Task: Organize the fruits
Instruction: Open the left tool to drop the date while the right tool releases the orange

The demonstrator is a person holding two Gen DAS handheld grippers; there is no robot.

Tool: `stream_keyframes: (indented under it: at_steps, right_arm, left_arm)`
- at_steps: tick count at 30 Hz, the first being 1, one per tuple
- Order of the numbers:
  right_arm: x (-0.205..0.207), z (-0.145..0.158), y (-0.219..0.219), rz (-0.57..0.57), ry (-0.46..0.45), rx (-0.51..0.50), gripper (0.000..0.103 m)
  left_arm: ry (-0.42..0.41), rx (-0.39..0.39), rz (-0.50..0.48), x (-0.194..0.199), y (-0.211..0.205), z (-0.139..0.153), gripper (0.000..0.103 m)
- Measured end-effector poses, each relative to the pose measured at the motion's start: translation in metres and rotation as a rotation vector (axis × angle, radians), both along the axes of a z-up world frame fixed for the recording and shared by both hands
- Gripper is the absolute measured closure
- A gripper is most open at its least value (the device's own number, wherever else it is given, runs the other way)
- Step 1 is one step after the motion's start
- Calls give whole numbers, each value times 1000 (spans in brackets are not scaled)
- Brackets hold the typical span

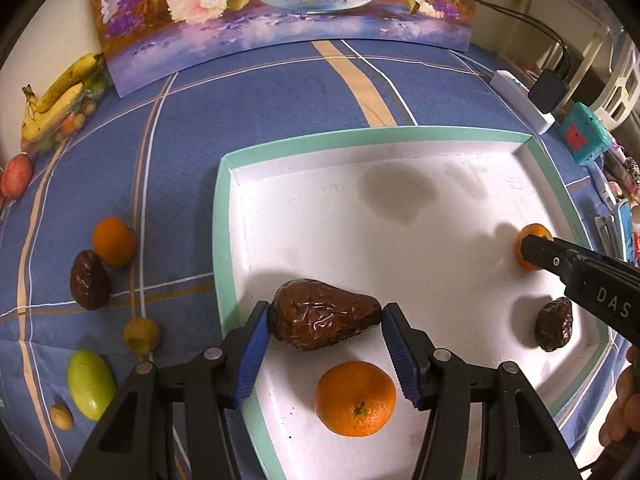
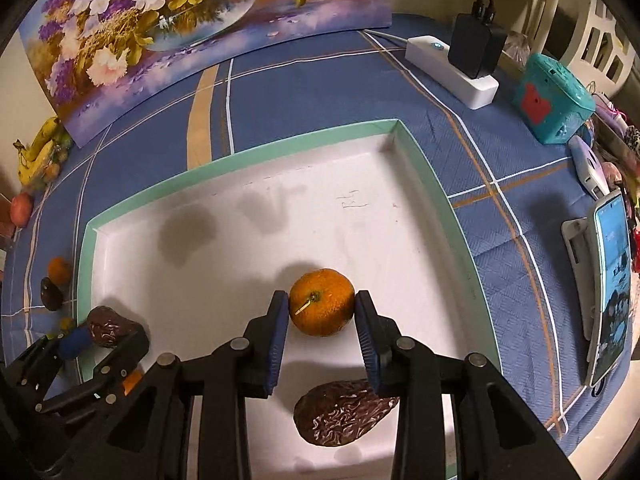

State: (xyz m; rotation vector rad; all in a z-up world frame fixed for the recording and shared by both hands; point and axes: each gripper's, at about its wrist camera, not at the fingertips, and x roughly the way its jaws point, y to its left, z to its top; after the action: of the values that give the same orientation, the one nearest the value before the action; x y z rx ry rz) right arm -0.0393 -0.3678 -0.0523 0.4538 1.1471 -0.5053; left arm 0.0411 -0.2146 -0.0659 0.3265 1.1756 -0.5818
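A white tray with a teal rim [image 1: 224, 216] [image 2: 420, 152] lies on the blue cloth. My left gripper [image 1: 326, 320] is shut on a brown avocado [image 1: 324, 324], held just above the tray floor; an orange [image 1: 355, 398] lies below it in the tray. My right gripper [image 2: 322, 310] is shut on another orange [image 2: 322, 302], low over the tray; it also shows in the left wrist view [image 1: 530, 240]. A second brown avocado [image 2: 344, 414] [image 1: 554, 328] lies in the tray under the right gripper.
On the cloth left of the tray lie an orange [image 1: 113, 241], a brown avocado [image 1: 90, 280], a small yellow fruit [image 1: 141, 336], a green fruit [image 1: 91, 384], bananas [image 1: 60, 96] and a red apple [image 1: 16, 176]. A power strip [image 2: 452, 72], teal box [image 2: 554, 98] and phone [image 2: 610, 296] stand right.
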Motion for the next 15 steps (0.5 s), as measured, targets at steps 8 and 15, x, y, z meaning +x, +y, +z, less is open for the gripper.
stream_keyframes:
  at_steps: [8,15]
  right_arm:
    - [1,2,1,-2,-1,6,67]
    - [0,20,7,15,-26,-27,59]
  left_arm:
    - [23,-14,1,1,2,4,38]
    - [25,-45,14,-2,3,20,35]
